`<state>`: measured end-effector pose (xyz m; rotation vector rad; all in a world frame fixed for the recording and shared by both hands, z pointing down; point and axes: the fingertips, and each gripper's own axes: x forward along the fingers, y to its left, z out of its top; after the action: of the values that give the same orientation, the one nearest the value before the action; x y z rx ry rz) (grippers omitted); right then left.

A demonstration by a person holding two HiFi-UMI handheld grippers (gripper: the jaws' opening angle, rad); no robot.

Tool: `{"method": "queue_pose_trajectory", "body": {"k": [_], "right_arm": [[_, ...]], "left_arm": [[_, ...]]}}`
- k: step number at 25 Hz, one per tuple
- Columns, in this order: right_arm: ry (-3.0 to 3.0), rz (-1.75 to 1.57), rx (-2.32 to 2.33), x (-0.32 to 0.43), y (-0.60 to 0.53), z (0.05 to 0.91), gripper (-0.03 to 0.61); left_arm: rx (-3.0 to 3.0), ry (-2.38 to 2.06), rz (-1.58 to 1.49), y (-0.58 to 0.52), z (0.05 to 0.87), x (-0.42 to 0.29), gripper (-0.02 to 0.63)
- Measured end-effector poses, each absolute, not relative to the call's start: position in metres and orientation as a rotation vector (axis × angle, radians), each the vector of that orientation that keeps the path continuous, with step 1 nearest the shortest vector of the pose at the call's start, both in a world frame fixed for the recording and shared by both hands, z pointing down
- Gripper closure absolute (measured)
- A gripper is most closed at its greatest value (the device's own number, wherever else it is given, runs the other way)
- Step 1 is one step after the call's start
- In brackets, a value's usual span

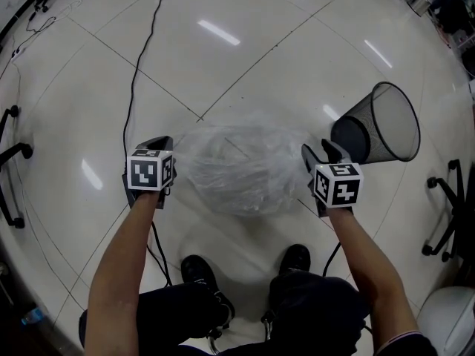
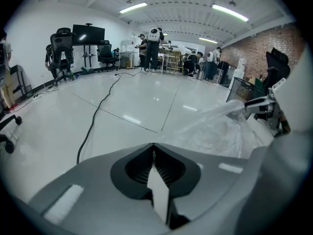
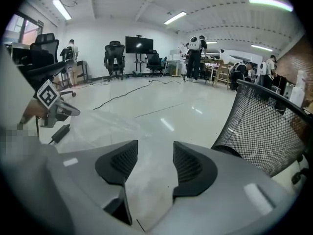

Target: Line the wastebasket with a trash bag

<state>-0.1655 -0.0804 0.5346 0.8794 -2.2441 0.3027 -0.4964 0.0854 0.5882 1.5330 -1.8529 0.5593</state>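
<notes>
A clear trash bag (image 1: pixel 241 165) hangs bunched between my two grippers above the floor. My left gripper (image 1: pixel 159 143) is shut on the bag's left edge; in the left gripper view the jaws (image 2: pixel 153 153) are pressed together and the film (image 2: pixel 215 131) runs off to the right. My right gripper (image 1: pixel 319 150) is at the bag's right side with its jaws wide apart (image 3: pixel 155 163). Thin film (image 3: pixel 102 126) lies across that gap, and the pads do not press on it. The black mesh wastebasket (image 1: pixel 382 124) lies tipped over just right of the right gripper, its mouth (image 3: pixel 264 131) facing away to the right.
A black cable (image 1: pixel 141 65) runs over the glossy tiled floor at the far left. Office chair bases stand at the right (image 1: pixel 449 206) and left (image 1: pixel 11 162) edges. My shoes (image 1: pixel 197 269) are below the bag. People (image 2: pixel 154 48) stand at desks far back.
</notes>
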Motion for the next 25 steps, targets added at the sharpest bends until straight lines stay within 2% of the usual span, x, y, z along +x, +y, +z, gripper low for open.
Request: {"method": "queue_pose_trajectory", "body": {"k": [6,8,10,12,18,25], "right_arm": [[-2.182,0.381,0.825,-0.173,-0.1,0.576,0.35],[-2.202,0.393,0.796,-0.177,-0.102,0.581,0.368],[-2.218,0.403,0.764,-0.18,-0.101,0.582,0.454],[-2.238,0.404,0.744,-0.182,-0.099,0.579,0.577],[-2.36,0.4,0.707,-0.188,-0.087,0.536,0.577],[-2.505,0.333,0.677,-0.181,-0.076,0.445,0.577]], "left_arm": [[1.53,-1.854,0.552,0.088,0.587,-0.495,0.603],[1.538,-1.854,0.553,0.088,0.584,-0.496,0.603],[1.541,-1.853,0.555,0.089,0.582,-0.498,0.603],[1.549,-1.854,0.556,0.089,0.58,-0.498,0.603],[1.64,-1.853,0.577,0.079,0.551,-0.494,0.603],[1.82,-1.888,0.673,0.059,0.453,-0.476,0.603]]}}
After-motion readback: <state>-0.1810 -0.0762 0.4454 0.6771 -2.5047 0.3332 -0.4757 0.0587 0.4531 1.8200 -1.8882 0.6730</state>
